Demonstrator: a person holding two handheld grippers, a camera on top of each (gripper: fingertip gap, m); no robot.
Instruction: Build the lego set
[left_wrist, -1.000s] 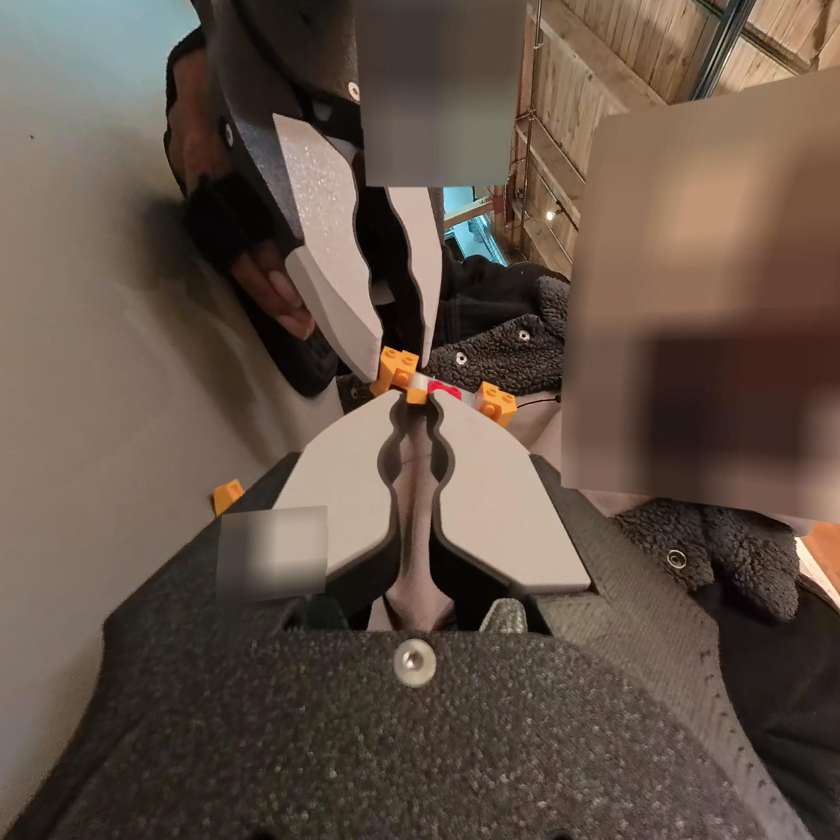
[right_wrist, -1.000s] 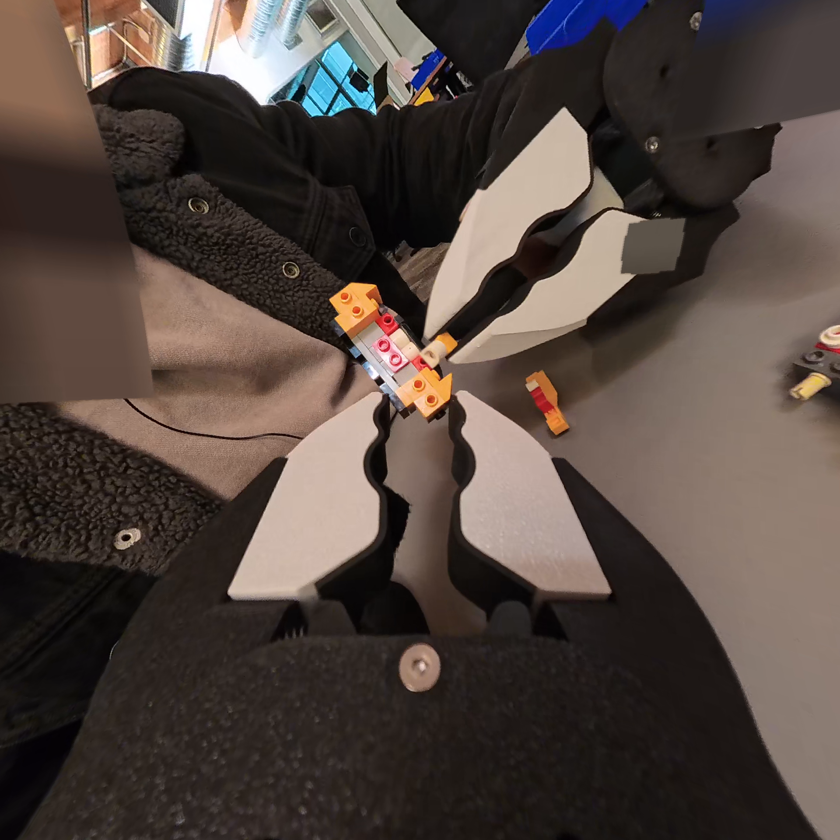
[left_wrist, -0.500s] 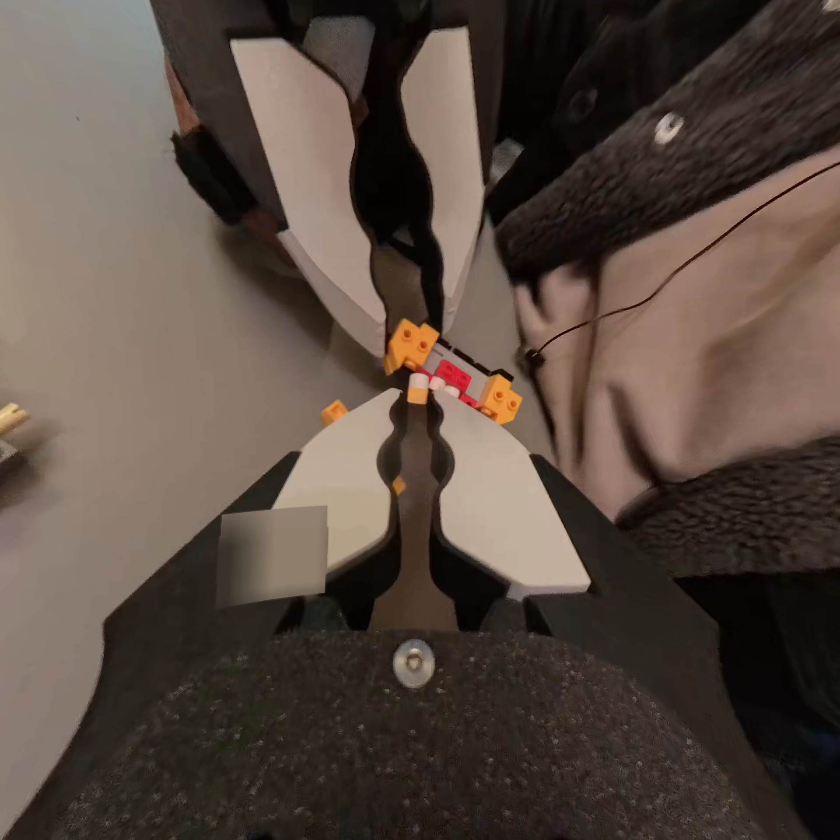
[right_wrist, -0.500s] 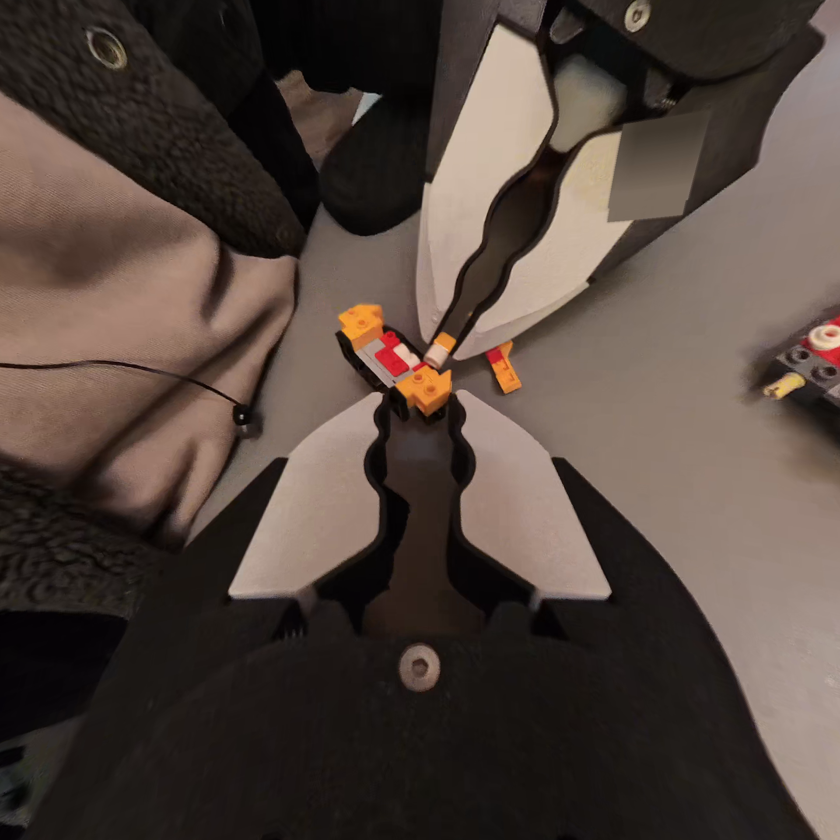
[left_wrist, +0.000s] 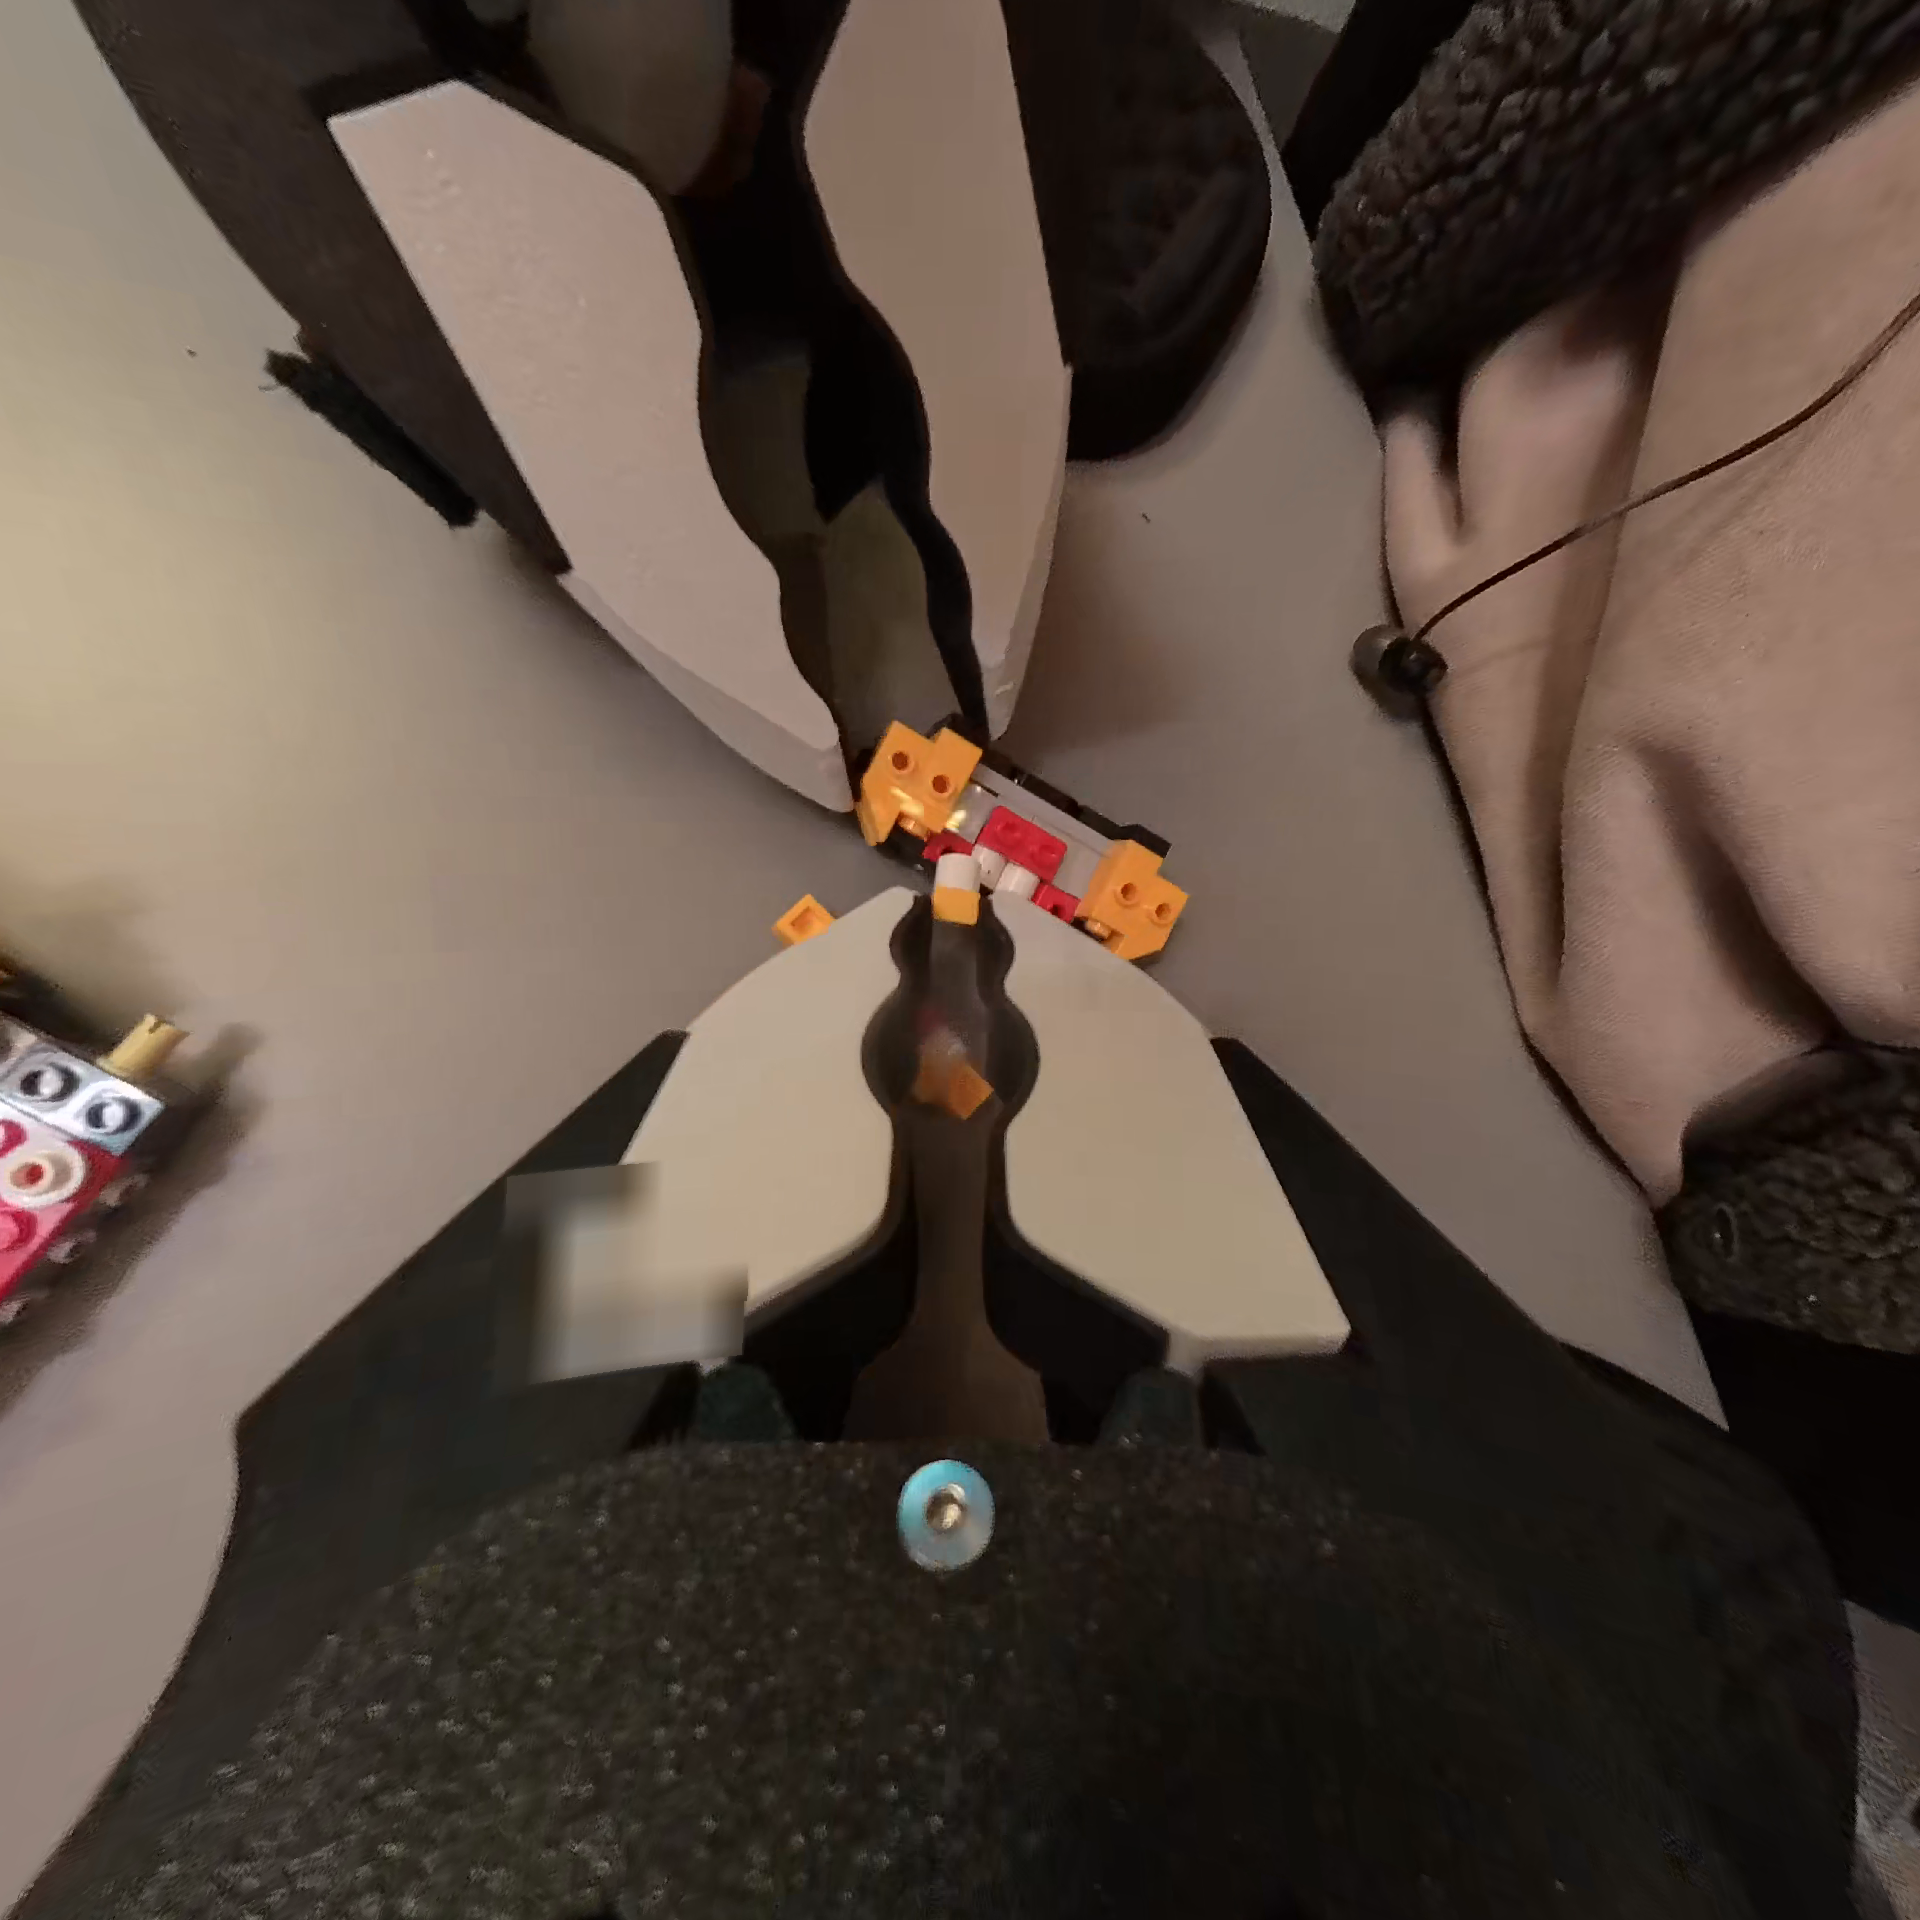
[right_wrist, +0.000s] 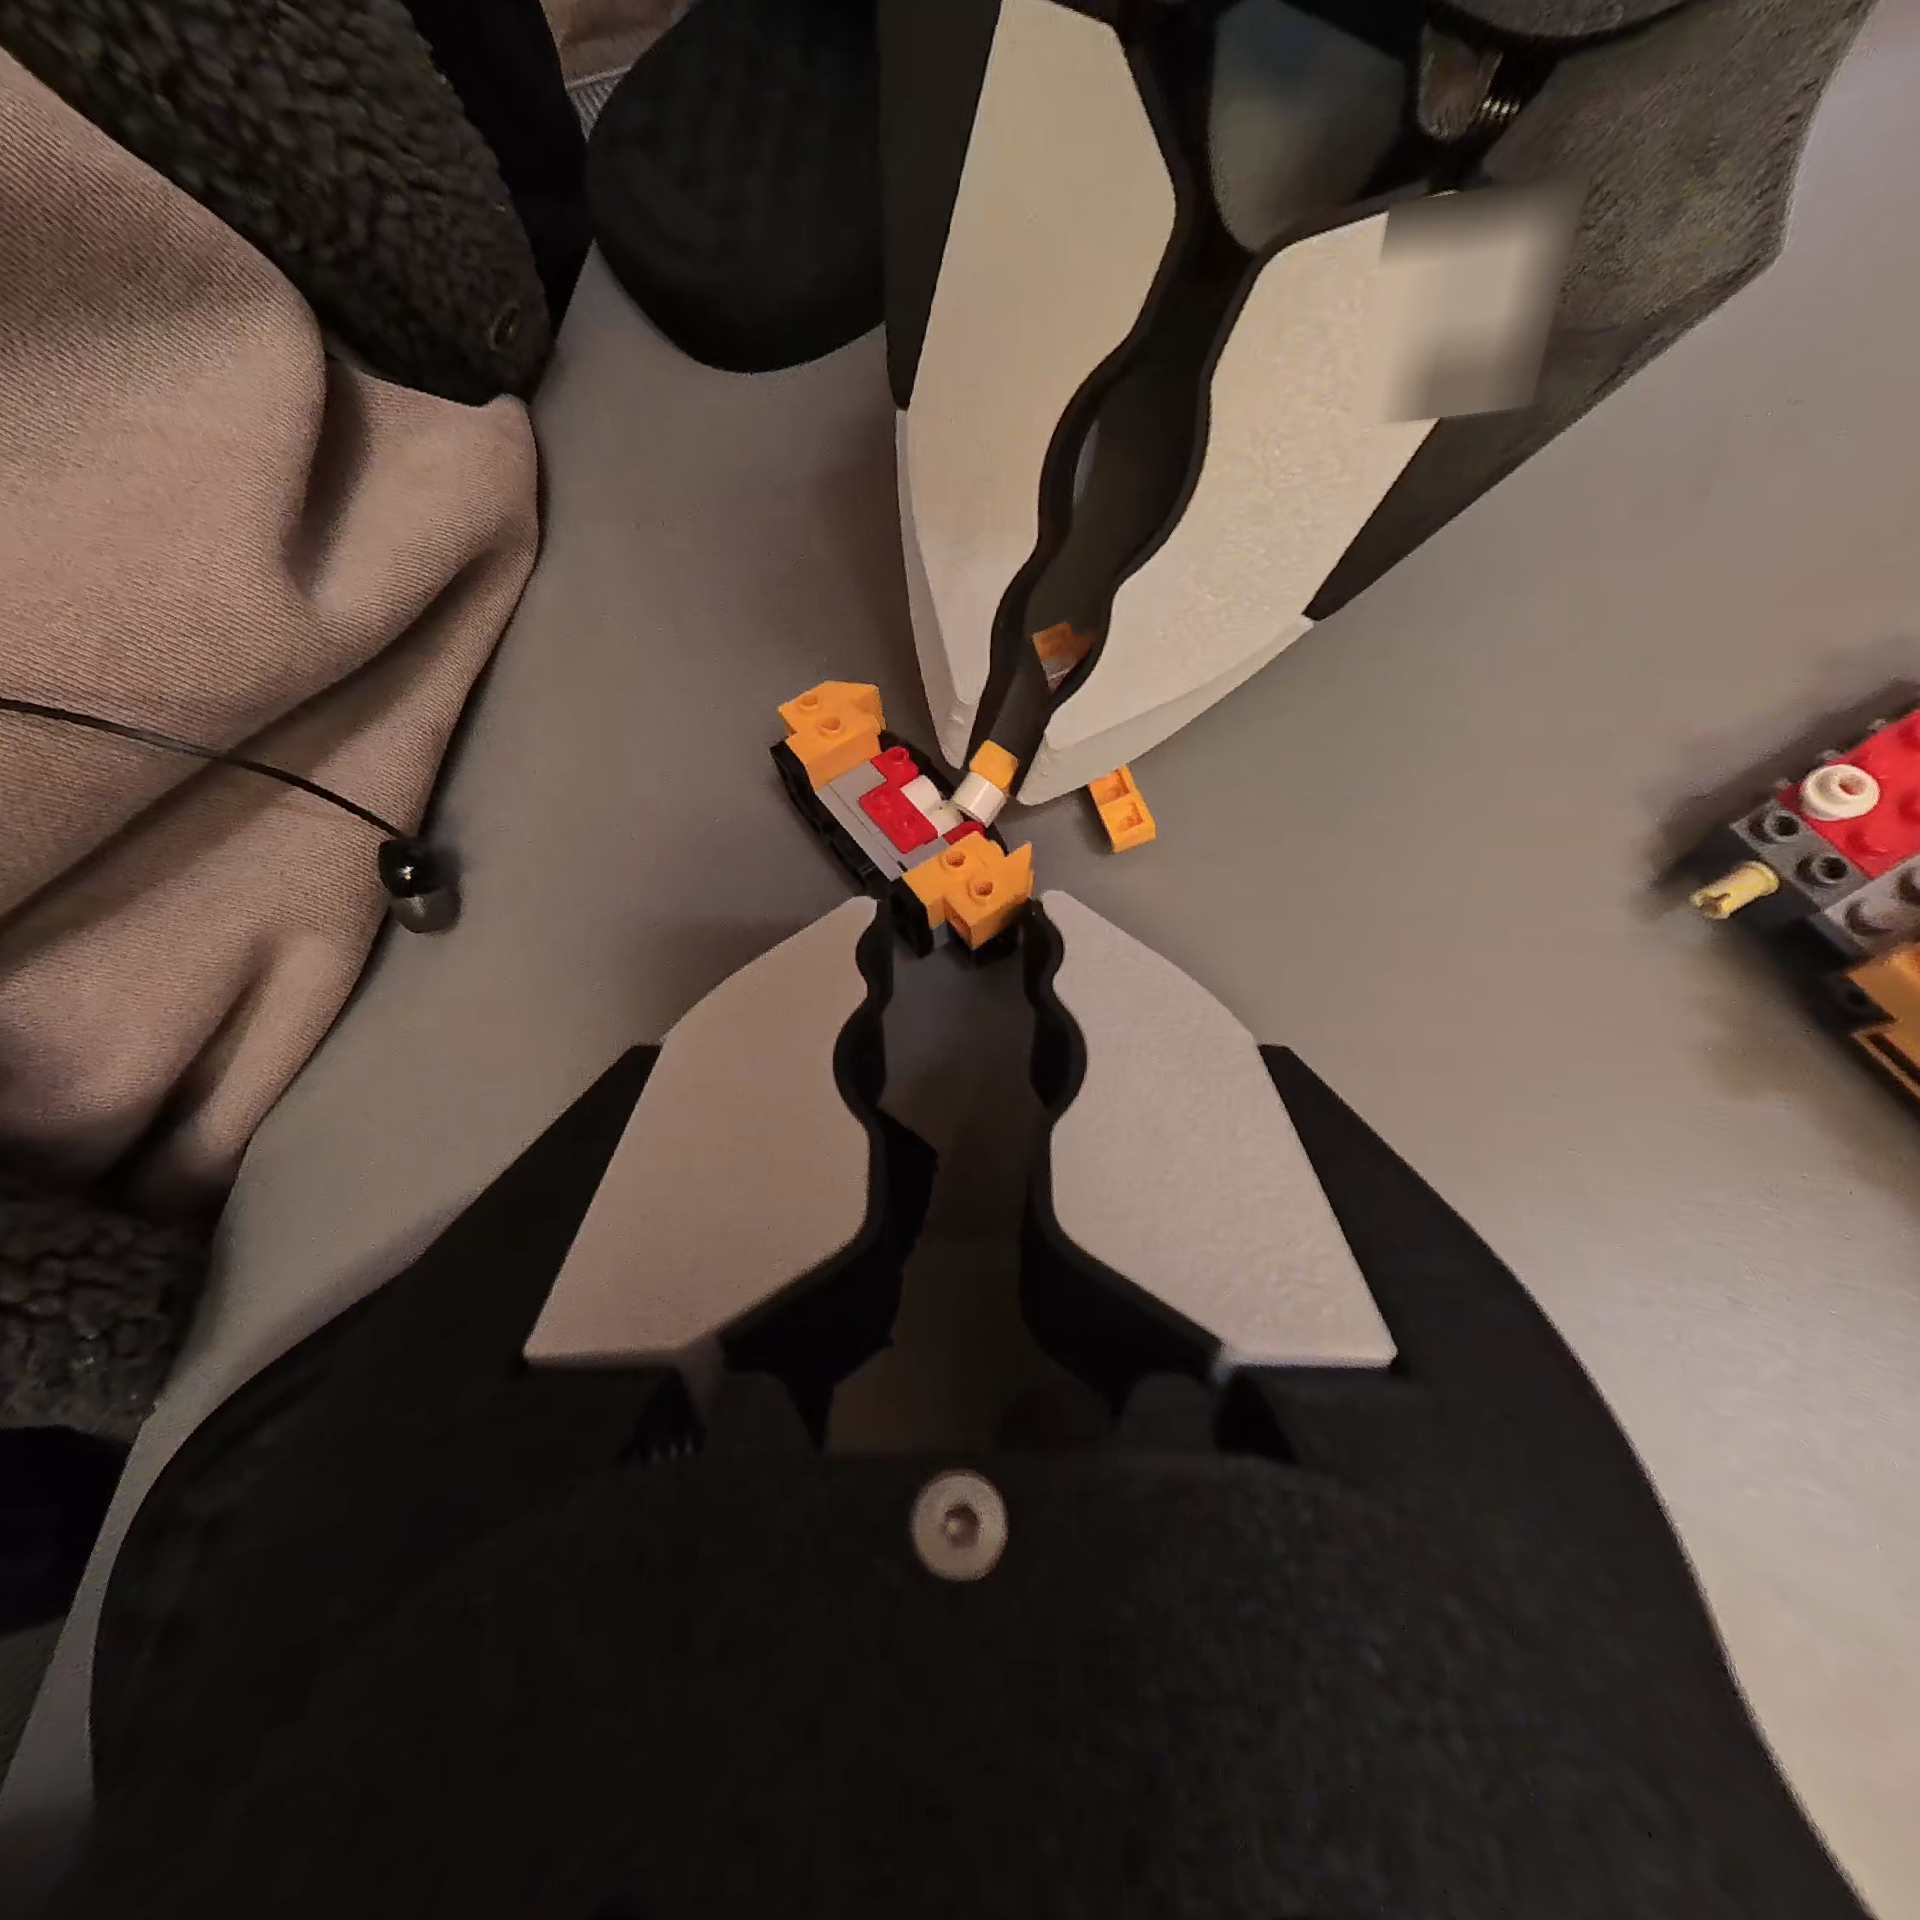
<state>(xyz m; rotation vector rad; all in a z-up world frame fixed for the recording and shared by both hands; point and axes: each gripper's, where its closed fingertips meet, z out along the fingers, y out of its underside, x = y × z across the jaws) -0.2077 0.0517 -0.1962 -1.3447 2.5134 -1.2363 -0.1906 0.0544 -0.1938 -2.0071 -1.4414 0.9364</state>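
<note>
A small lego assembly (left_wrist: 1039, 831) has a black base, grey, red and white plates and an orange piece at each end; it also shows in the right wrist view (right_wrist: 883, 805). My right gripper (right_wrist: 956, 925) is shut on one orange end. It shows opposite in the left wrist view (left_wrist: 914, 764). My left gripper (left_wrist: 951, 906) is shut on a small white-and-orange round piece (left_wrist: 956, 891) and holds it against the assembly's middle. The piece (right_wrist: 985, 784) also shows in the right wrist view, in the tips of the left gripper (right_wrist: 987, 774). I cannot tell whether the assembly touches the grey table (right_wrist: 1455, 790).
A loose orange piece (right_wrist: 1122, 816) lies on the table beside the left gripper's fingers; it also shows in the left wrist view (left_wrist: 802, 920). A larger red, grey and orange lego build (right_wrist: 1860, 821) stands farther off. A person's beige hoodie (right_wrist: 208, 582) and dark fleece jacket border the table. Left and right tips are no more than a few centimetres apart.
Both grippers have come down together with the assembly, from in front of the person's chest to just over the table. Both keep their holds.
</note>
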